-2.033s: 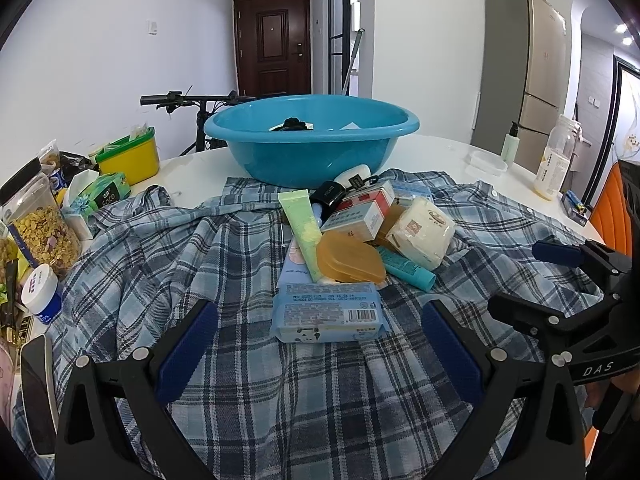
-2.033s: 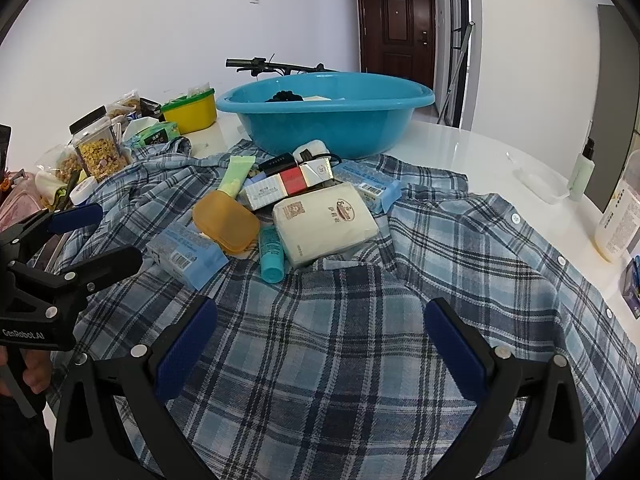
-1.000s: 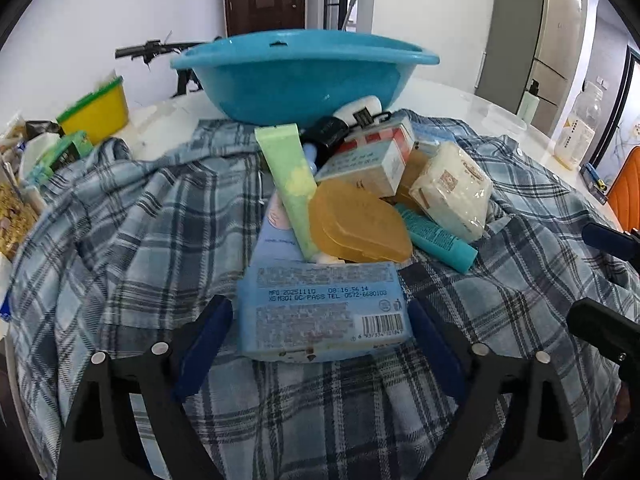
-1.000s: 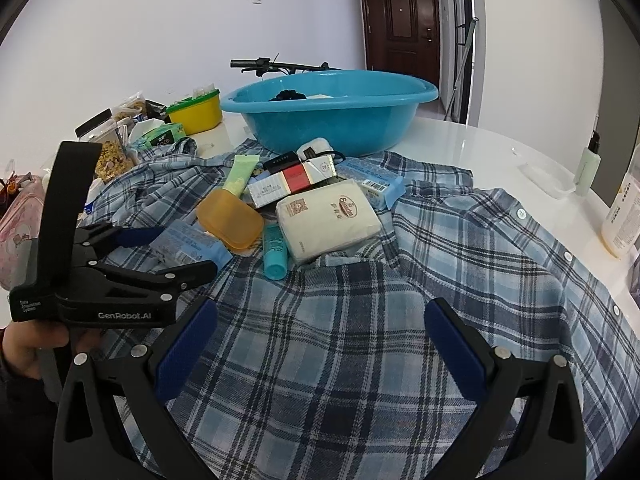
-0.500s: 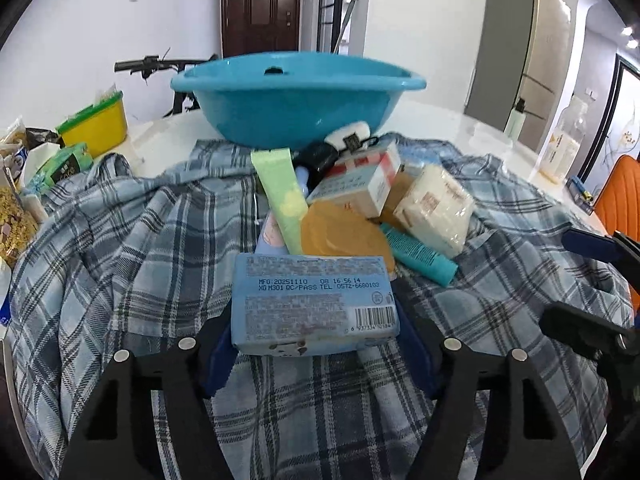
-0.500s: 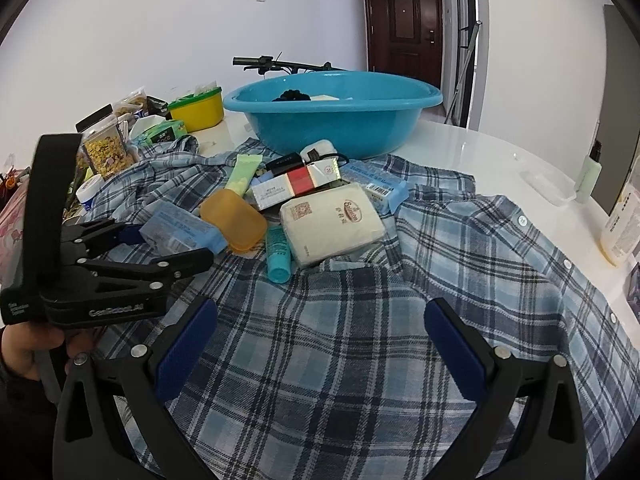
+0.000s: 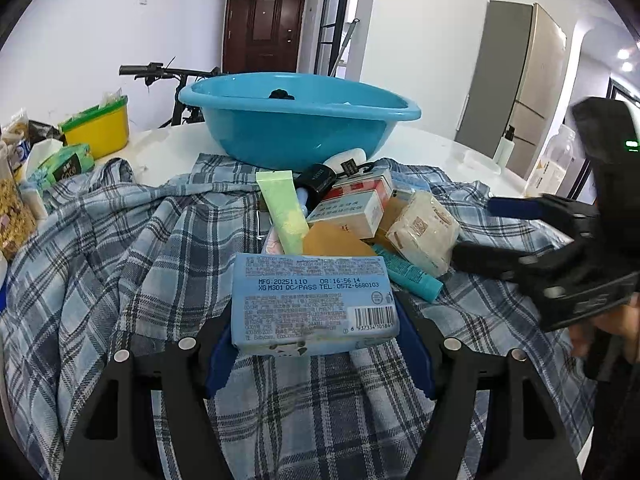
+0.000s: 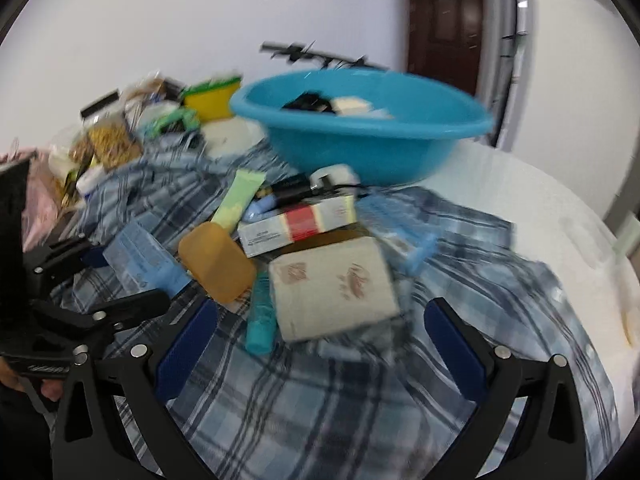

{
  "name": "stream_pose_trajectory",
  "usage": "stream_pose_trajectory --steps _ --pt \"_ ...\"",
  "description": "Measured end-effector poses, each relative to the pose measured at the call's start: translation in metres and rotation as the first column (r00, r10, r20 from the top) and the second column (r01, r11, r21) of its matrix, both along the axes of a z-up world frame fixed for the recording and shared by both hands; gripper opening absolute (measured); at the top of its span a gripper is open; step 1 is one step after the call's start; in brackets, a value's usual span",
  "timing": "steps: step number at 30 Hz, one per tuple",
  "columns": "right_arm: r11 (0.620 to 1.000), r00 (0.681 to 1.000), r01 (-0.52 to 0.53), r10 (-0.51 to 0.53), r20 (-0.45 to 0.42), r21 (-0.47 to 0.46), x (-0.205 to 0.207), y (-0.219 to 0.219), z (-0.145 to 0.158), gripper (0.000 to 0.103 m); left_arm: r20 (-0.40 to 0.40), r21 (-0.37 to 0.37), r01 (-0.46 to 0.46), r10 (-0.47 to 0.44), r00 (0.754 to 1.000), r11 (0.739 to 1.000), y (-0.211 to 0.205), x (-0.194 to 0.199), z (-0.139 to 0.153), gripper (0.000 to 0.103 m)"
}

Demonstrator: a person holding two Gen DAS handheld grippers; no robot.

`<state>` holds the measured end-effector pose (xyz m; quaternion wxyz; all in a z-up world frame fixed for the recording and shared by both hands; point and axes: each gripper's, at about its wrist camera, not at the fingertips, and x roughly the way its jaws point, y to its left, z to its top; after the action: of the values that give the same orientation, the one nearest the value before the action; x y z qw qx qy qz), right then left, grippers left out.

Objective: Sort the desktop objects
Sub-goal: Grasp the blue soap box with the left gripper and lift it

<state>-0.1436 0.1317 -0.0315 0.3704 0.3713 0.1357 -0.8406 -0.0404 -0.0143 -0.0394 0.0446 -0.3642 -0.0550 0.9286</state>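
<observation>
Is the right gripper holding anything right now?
No, the right gripper stands wide open above the plaid shirt, nothing between its blue pads.

A dark brown panelled door (image 7: 264, 24) stands shut in the far white wall. Black bicycle handlebars (image 7: 160, 70) show behind the white round table (image 7: 432, 146). A tall grey-beige refrigerator (image 7: 516, 88) stands at the right, beside a black-framed glass partition (image 7: 334, 20). A small white pump bottle (image 7: 505, 146) stands upright at the table's far right edge, with a clear shallow plastic tray (image 7: 478, 160) just beside it.
</observation>
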Motion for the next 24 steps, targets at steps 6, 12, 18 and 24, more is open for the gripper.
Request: stream_pose_trajectory --steps 6,12,18,24 --pt "0.990 1.000 -0.012 0.013 -0.004 0.141 -0.020 -0.030 -0.029 0.103 -0.004 0.031 0.000 0.000 1.000 1.000 -0.004 0.001 0.000 0.072" --pt "0.996 0.999 -0.004 0.001 0.041 0.085 -0.030 -0.021 -0.035 0.103 -0.003 0.040 0.009 -0.009 1.000 0.999 -0.002 0.002 0.000 0.072" --pt "1.000 0.996 0.024 -0.025 0.085 0.010 -0.039 -0.006 -0.034 0.103 -0.002 0.049 0.019 -0.019 1.000 0.999 -0.002 0.001 0.000 0.072" --pt "0.999 0.992 0.031 -0.027 0.120 -0.033 -0.045 -0.003 -0.033 0.077 -0.003 0.049 0.024 -0.024 1.000 0.999 0.000 0.001 0.000 0.073"
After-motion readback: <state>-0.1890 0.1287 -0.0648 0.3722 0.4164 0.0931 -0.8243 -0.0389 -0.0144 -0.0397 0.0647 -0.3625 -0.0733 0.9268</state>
